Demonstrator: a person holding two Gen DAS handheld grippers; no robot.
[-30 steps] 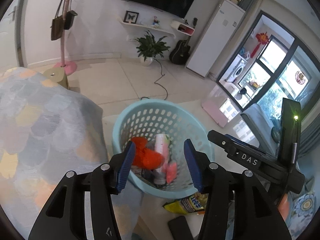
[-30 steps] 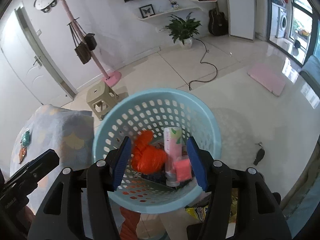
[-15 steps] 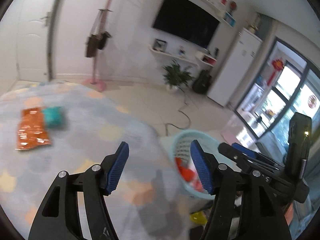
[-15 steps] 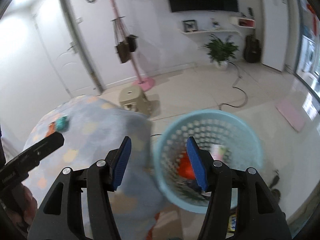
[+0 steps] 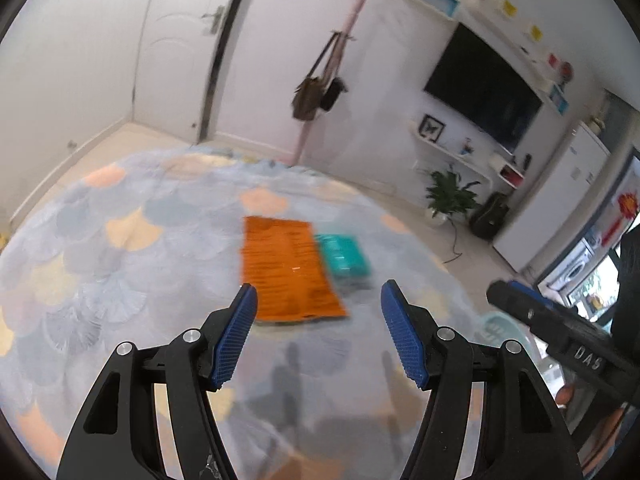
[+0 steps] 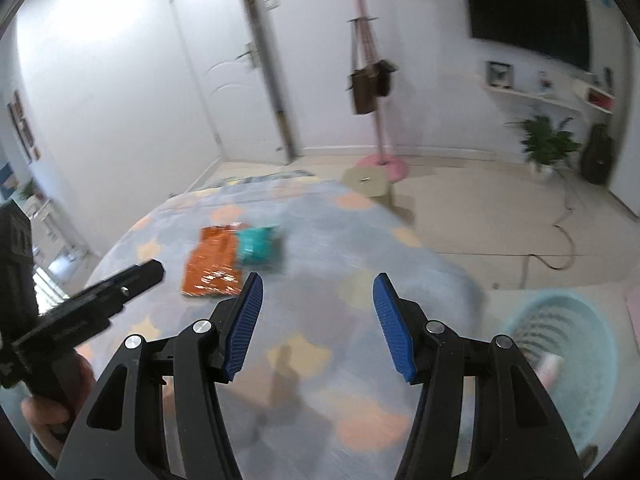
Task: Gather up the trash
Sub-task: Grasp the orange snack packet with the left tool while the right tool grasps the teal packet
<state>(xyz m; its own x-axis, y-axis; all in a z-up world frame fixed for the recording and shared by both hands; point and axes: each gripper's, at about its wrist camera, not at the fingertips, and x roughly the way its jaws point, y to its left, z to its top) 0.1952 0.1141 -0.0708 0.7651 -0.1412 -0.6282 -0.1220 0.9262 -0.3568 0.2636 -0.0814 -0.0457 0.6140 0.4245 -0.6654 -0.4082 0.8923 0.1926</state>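
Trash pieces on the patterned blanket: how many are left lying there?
2. An orange wrapper lies flat mid-blanket, ahead of the open left gripper; a teal packet sits right beside it. Blurred views might hide smaller bits.

Two wrappers (image 5: 289,268) (image 5: 345,254) — one basket (image 6: 568,348)

Patterned bedspread (image 5: 120,240), orange packet (image 5: 286,268), teal packet (image 5: 344,256) touching
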